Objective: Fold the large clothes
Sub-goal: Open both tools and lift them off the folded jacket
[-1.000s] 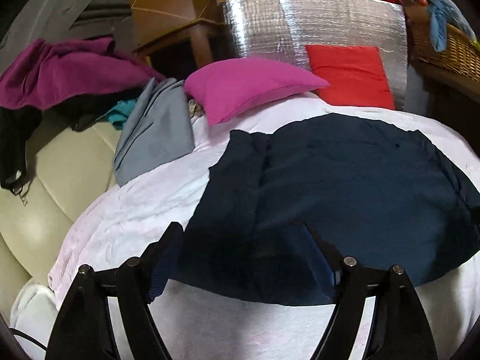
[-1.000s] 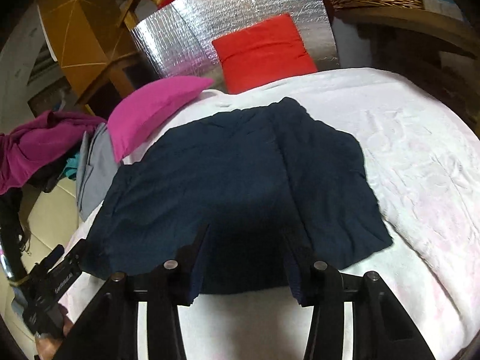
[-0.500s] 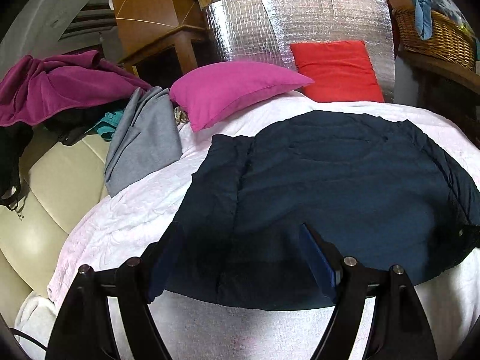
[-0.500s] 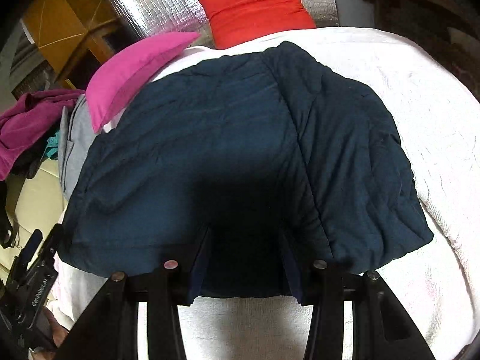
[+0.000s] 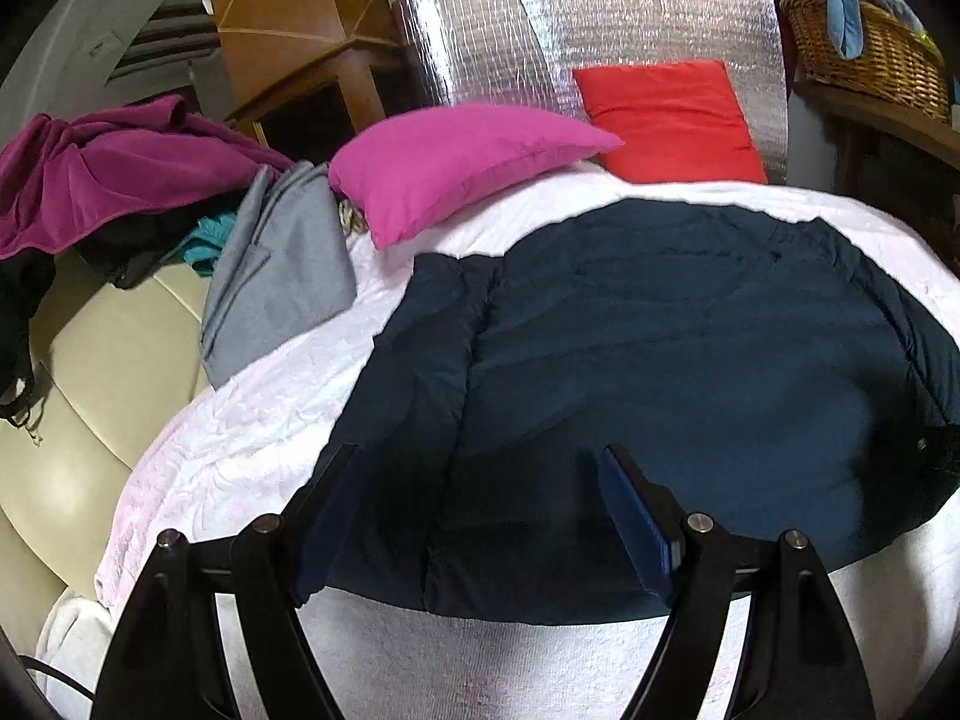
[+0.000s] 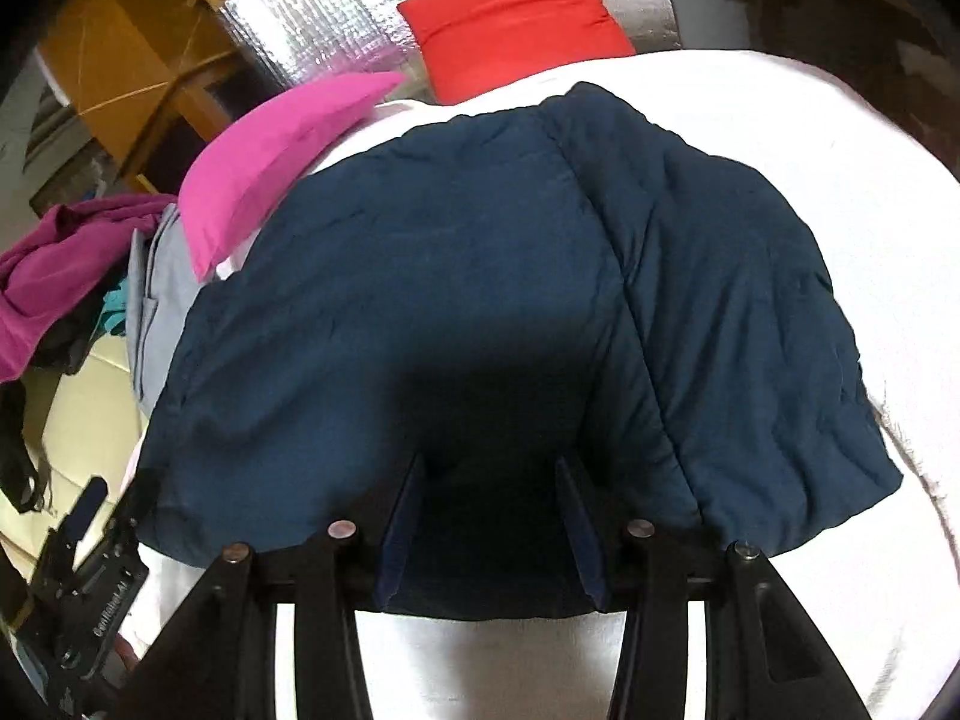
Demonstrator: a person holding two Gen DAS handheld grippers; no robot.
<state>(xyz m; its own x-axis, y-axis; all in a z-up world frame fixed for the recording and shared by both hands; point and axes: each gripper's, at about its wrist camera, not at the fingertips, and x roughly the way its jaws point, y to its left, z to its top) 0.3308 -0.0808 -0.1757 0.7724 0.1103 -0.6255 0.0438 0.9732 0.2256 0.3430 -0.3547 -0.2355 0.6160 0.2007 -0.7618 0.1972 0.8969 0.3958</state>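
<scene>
Above the navy garment's (image 5: 660,360) near hem, both grippers' fingers (image 5: 636,516) (image 6: 576,516) gape empty; bare blanket (image 6: 810,150) lies right.

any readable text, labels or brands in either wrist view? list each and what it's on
"GenRobot.AI", as best it reads: white lettering, small and skewed, on the black body of the left tool, seen at the lower left edge of the right wrist view.
Nothing else: no readable label or print shows on the navy garment, the pink cushion, the red cushion or the wicker basket.
</scene>
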